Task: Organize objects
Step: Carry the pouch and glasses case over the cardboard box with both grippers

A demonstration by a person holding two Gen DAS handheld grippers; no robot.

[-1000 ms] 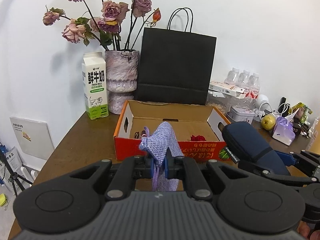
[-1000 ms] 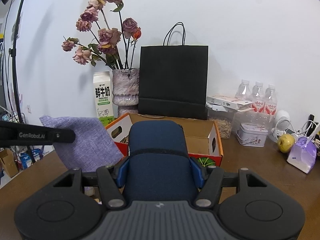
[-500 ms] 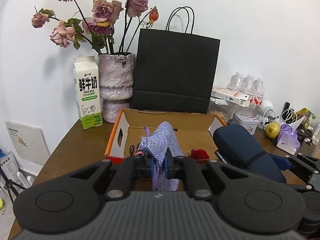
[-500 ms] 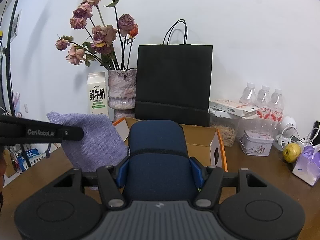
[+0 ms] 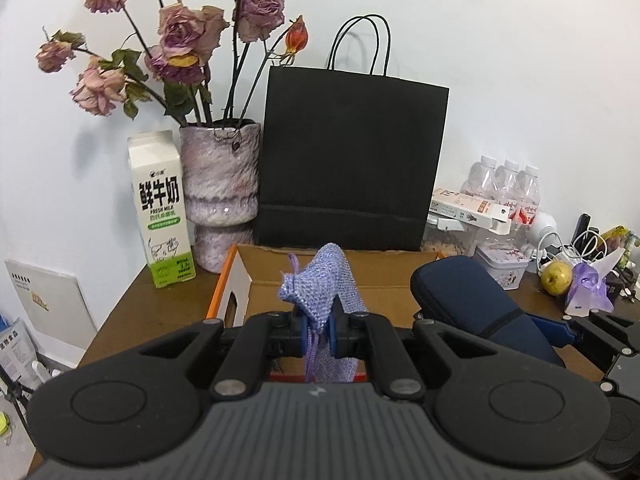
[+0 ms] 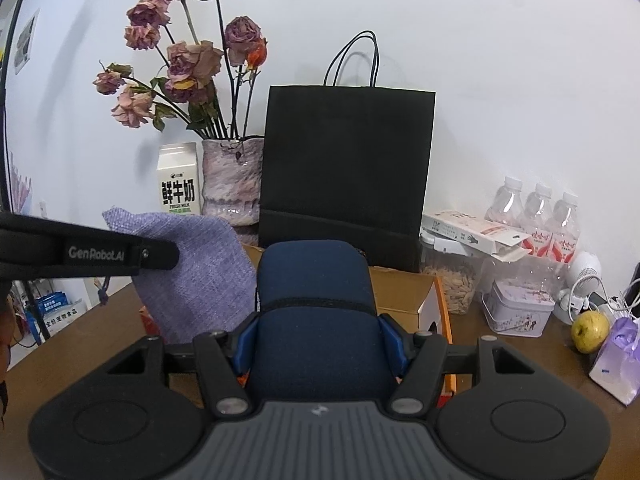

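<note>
My left gripper [image 5: 319,330] is shut on a lilac woven drawstring pouch [image 5: 326,284], which hangs from the pads above the open orange cardboard box [image 5: 236,280]. The same pouch [image 6: 192,276] shows in the right wrist view behind the left gripper's black finger [image 6: 120,254]. My right gripper [image 6: 318,340] is shut on a dark navy zip case [image 6: 316,300], its blue pads pressing both sides. That case [image 5: 464,304] also juts in from the right of the left wrist view, over the box's right end. The box floor is mostly hidden.
Behind the box stand a black paper bag [image 5: 352,160], a mottled vase of dried roses [image 5: 218,184] and a milk carton [image 5: 162,208]. At the right lie water bottles [image 6: 540,212], a small tin [image 6: 518,312], a yellow-green apple [image 6: 590,332] and a purple gift bag [image 6: 618,356].
Both grippers have come forward toward the box and the black bag, keeping their holds. The box now lies lower and closer under them, and its red front and contents have dropped out of sight.
</note>
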